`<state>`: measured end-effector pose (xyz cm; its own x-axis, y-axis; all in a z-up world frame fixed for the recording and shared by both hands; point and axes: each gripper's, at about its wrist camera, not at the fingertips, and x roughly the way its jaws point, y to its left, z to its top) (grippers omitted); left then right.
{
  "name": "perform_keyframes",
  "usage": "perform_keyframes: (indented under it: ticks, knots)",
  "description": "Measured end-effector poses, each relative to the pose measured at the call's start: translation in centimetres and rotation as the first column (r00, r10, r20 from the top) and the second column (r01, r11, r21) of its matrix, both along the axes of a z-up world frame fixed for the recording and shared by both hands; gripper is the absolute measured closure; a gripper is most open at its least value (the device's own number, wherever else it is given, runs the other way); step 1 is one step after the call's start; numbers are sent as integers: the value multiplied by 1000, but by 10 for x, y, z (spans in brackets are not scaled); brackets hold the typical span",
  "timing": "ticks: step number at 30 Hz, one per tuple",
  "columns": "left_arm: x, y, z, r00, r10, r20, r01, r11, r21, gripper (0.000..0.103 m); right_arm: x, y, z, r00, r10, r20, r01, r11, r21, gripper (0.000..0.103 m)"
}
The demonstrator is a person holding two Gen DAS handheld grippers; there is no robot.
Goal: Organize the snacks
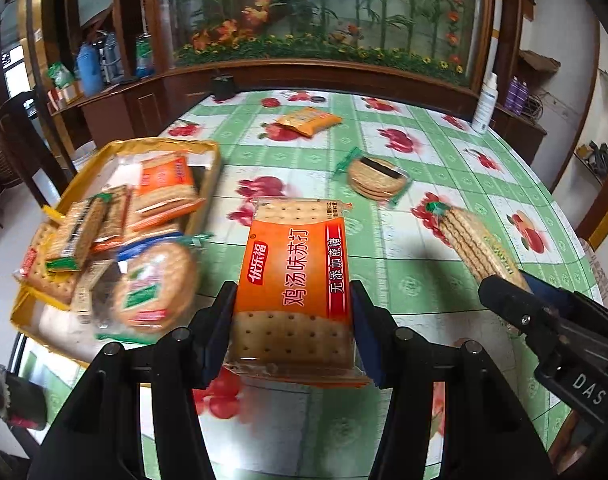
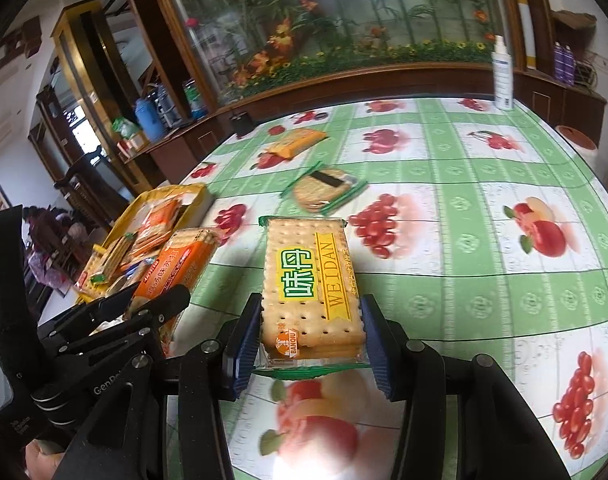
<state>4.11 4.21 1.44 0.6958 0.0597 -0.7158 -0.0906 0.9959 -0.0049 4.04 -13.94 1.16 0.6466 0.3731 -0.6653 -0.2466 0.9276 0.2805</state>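
My left gripper (image 1: 291,320) is shut on an orange cracker pack (image 1: 293,276), held above the table just right of the yellow tray (image 1: 31,312). The tray holds several snack packs. My right gripper (image 2: 310,332) is shut on a green-and-yellow WEIDAN cracker pack (image 2: 310,280), held above the table; that pack also shows in the left wrist view (image 1: 478,246). The right wrist view shows the left gripper (image 2: 151,304) with the orange pack (image 2: 175,268) beside the tray (image 2: 195,192). A round cracker pack (image 1: 378,178) (image 2: 324,190) and a small orange pack (image 1: 308,120) (image 2: 295,142) lie on the table.
The table has a green-and-white fruit-print cloth (image 1: 404,292) (image 2: 484,280). A white bottle (image 1: 484,104) (image 2: 502,76) stands at its far right corner, a dark cup (image 1: 223,86) (image 2: 241,124) at the far left. A wooden cabinet runs behind.
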Motion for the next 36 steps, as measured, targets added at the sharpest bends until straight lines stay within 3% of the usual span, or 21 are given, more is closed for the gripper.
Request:
perform_keyframes:
  ticks: [20, 36]
  knots:
    - [-12, 106, 13, 979, 201, 37, -201, 979, -6, 50, 15, 115, 22, 978, 204, 47, -203, 979, -18, 54]
    - [-4, 163, 1, 959, 283, 14, -282, 959, -25, 50, 50, 195, 24, 955, 293, 47, -292, 956, -30, 54]
